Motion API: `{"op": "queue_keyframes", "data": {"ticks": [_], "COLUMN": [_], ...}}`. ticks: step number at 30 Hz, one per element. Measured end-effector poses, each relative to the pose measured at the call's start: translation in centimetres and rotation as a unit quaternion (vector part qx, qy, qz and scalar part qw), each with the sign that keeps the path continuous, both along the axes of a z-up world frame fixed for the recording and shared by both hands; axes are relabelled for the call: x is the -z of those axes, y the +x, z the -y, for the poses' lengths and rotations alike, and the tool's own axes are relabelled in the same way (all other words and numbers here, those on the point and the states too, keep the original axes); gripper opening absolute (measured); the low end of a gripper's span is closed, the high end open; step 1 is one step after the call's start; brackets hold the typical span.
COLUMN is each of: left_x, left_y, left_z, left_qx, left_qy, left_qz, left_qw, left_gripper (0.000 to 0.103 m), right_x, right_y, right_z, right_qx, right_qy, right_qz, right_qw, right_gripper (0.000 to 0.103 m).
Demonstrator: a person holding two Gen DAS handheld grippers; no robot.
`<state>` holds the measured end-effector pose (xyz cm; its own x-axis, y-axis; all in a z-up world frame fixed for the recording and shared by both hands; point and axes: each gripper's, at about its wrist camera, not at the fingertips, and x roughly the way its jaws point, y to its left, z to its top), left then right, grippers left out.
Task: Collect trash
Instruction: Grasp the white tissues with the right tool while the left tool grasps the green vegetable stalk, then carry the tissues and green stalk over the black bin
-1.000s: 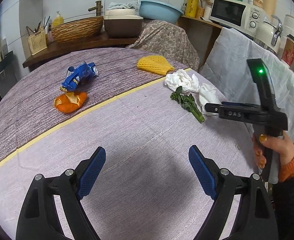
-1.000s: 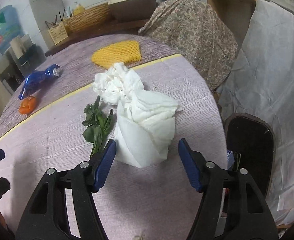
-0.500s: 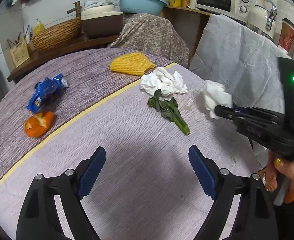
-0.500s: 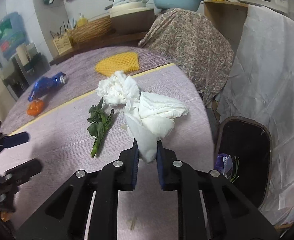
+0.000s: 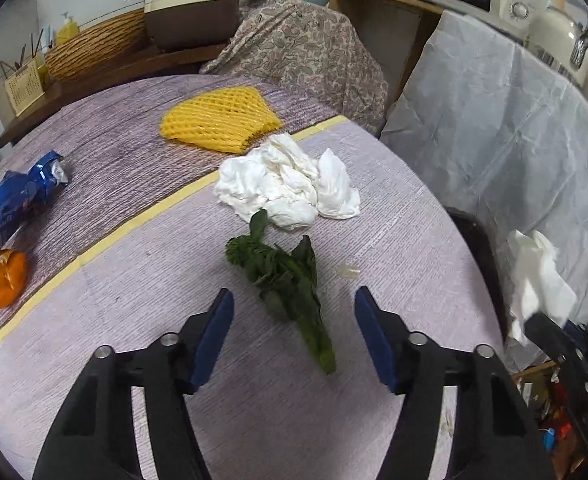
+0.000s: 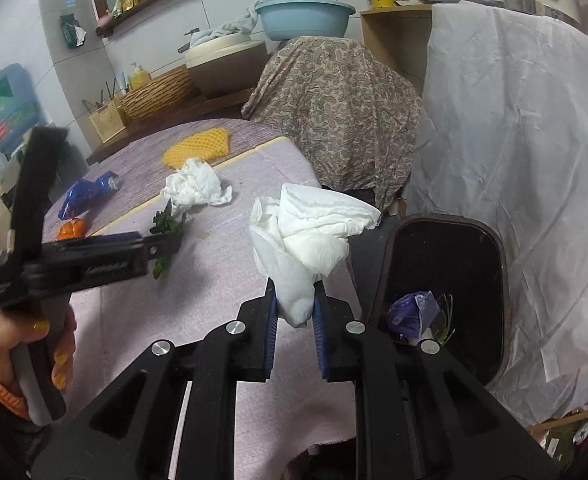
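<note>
My right gripper (image 6: 295, 314) is shut on a crumpled white tissue (image 6: 313, 232) and holds it in the air at the table's right edge, beside a dark trash bin (image 6: 449, 252) on the floor. The tissue also shows in the left wrist view (image 5: 537, 280). My left gripper (image 5: 290, 334) is open, its fingers on either side of a green vegetable stalk (image 5: 290, 280) on the table. A second white tissue wad (image 5: 286, 184), a yellow foam net (image 5: 218, 120), a blue wrapper (image 5: 14, 204) and an orange peel (image 5: 4, 280) lie further back.
The round table has a purple cloth (image 5: 134, 240) with a yellow stripe. A paisley-covered object (image 6: 333, 96) and a white plastic sheet (image 6: 513, 120) stand behind the bin. The bin holds a purple wrapper (image 6: 413, 312). A shelf with a basket (image 5: 94, 48) lies beyond the table.
My right gripper shut on the tissue, lifted it and carried it right, to beside the bin. My left gripper moved forward and right until its fingers flank the vegetable stalk.
</note>
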<state>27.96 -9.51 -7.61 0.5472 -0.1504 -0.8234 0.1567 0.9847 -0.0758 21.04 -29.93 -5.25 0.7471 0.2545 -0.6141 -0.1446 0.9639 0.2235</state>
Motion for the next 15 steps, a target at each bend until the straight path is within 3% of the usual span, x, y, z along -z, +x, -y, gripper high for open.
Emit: {"op": "queue_keyframes", "data": {"ticks": [5,8,15], "left_x": [0.1,0.0,-0.1], "left_y": [0.1,0.0,-1.5], "left_z": [0.9,0.7,1.0], "left_qx": [-0.009,-0.01,0.001], "left_qy": [0.046,0.041,0.019], "left_qz": [0.012,0.012,0.002], "left_qw": [0.9988,0.999,0.9998], "left_gripper": [0.029,0.016,0.013], "right_x": [0.7,0.9,1.8], "right_y": [-0.5,-0.8,-0.8], "right_z": [0.6,0.9,1.7], "right_qx": [0.003,0.007,0.01], "right_qy": [0.007,0.004,0.03], "right_qz": [-0.002,0.002,0.0], "right_qw": [1.0,1.0,1.0], "right_gripper": [0.017,0.017,0.017]}}
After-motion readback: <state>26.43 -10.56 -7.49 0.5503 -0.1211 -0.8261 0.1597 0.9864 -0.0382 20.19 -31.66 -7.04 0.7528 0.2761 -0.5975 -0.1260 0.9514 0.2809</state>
